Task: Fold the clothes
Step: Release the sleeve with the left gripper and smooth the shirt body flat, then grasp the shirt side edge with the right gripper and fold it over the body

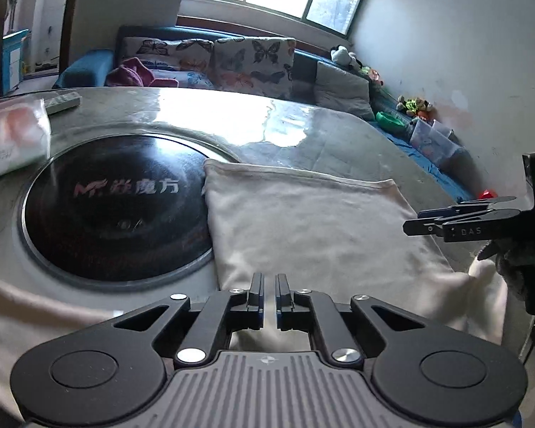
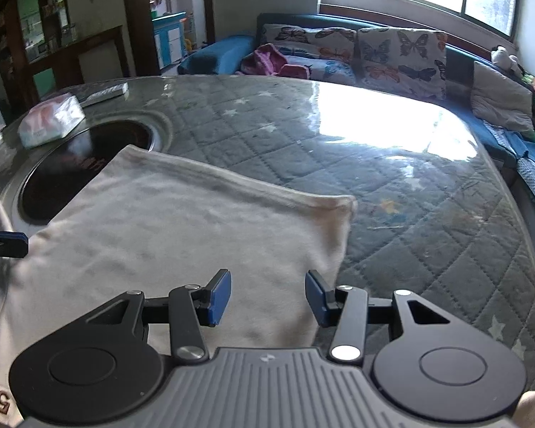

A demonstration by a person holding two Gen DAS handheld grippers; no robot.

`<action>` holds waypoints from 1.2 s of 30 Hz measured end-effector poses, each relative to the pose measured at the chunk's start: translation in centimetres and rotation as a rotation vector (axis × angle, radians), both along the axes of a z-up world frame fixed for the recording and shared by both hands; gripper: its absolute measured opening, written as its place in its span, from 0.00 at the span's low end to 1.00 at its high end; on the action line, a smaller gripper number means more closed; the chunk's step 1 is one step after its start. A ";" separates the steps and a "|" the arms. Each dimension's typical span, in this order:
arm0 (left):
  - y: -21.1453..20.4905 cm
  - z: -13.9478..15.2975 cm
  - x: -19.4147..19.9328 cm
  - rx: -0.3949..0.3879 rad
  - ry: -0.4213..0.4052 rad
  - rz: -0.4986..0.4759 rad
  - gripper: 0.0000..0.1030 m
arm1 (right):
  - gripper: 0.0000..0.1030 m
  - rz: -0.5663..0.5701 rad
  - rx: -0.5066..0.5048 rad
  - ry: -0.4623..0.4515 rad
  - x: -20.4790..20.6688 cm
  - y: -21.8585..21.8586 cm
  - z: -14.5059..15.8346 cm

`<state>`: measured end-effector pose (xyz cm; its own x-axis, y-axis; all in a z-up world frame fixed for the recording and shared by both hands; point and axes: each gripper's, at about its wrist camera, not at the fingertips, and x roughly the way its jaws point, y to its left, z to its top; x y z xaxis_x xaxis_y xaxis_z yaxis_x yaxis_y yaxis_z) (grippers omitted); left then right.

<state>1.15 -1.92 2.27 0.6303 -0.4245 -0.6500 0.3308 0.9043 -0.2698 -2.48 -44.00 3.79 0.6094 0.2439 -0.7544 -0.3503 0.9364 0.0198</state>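
Left tongs (image 1: 269, 294) nearly closed over cream garment (image 1: 314, 228); right tongs (image 2: 267, 297) apart.

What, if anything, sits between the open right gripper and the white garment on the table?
Nothing visible. The right gripper hangs open directly over the white garment, with only bare cloth showing between its fingers. The tissue pack and remote lie far off at the table's other side.

Folded garment (image 2: 182, 228) lies on the table (image 2: 392, 192), its left corner overlapping the inset cooktop (image 1: 117, 210). Tissue pack (image 2: 50, 121) sits beyond the cooktop; remote control (image 2: 105, 93) behind it. Sofa (image 2: 374, 53) stands behind the table.
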 end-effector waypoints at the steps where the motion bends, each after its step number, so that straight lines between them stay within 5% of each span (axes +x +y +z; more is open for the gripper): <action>1: -0.1 -0.2 0.6 0.009 0.010 0.003 0.07 | 0.44 -0.009 0.000 0.001 0.3 -0.2 -0.1; 8: -0.3 -0.2 4.0 0.056 -0.005 0.046 0.07 | 0.43 -0.075 0.037 0.006 2.6 -2.0 -0.3; 14: -1.0 -0.1 8.3 0.131 -0.048 0.108 0.25 | 0.29 -0.087 0.042 0.022 4.7 -2.4 -0.8; 18: -1.7 -0.6 10.7 0.144 -0.043 0.108 0.26 | 0.15 -0.087 0.048 0.027 5.7 -2.3 -1.1; 22: -2.5 -1.4 12.2 0.171 -0.039 0.093 0.22 | 0.09 -0.077 0.041 0.022 6.7 -1.9 -1.1; 24: -2.5 -1.9 12.6 0.175 -0.038 0.096 0.08 | 0.07 -0.071 0.036 0.017 7.0 -1.7 -1.1; 27: -2.4 -1.9 12.7 0.191 -0.065 0.109 0.02 | 0.06 -0.064 0.029 0.008 7.9 -1.3 -1.1; 36: -1.5 -1.7 15.2 0.213 -0.068 0.168 0.02 | 0.07 -0.029 0.016 -0.009 12.0 0.7 -1.3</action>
